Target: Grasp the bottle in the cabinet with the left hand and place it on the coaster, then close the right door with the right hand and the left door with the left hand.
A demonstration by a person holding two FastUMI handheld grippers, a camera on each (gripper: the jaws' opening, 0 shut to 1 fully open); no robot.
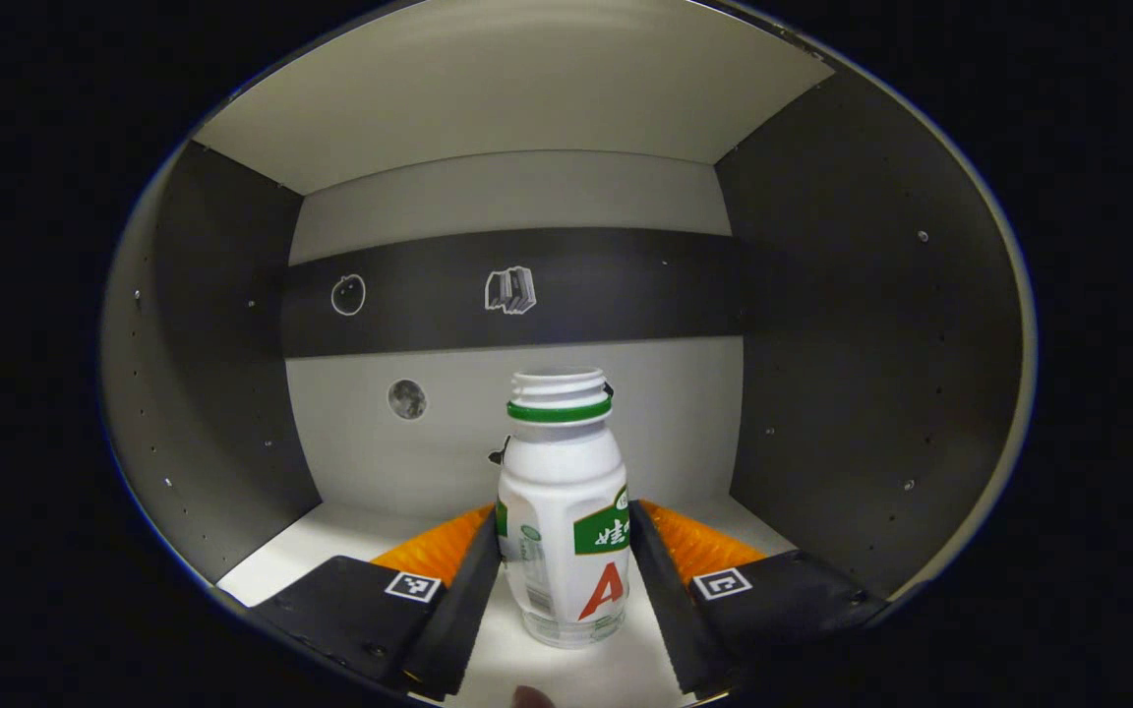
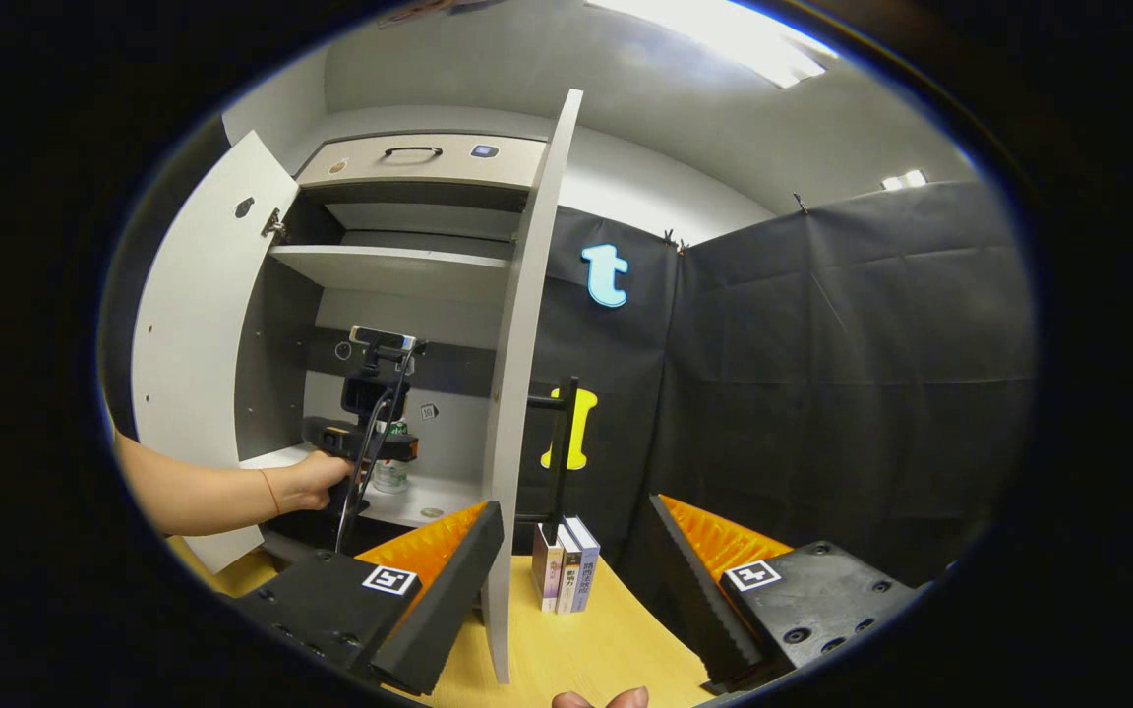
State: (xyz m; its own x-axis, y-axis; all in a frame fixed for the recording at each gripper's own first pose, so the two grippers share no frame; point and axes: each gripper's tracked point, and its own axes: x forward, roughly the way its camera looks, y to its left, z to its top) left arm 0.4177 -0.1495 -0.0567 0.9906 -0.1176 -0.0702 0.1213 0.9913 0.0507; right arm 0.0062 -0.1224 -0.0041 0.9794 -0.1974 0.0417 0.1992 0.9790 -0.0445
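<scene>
The upright bottle (image 1: 564, 511) is seen at 12 o'clock between the left gripper (image 1: 564, 575) jaws, which touch its sides. The right gripper (image 2: 576, 580) is held released.

The bottle (image 1: 564, 511) stands on the cabinet's bottom shelf (image 1: 311, 546), between the left tool's (image 1: 565, 560) fingers. Books (image 2: 564, 565) stand on the desk (image 2: 596, 649) right of the open right door (image 2: 522, 393).

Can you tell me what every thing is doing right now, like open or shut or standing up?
bottle: upright on the cabinet floor, no cap, between the left gripper's fingers
left gripper: shut on the bottle
right gripper: open, holding nothing
left door: open
right door: open
books: standing upright on the table
</scene>
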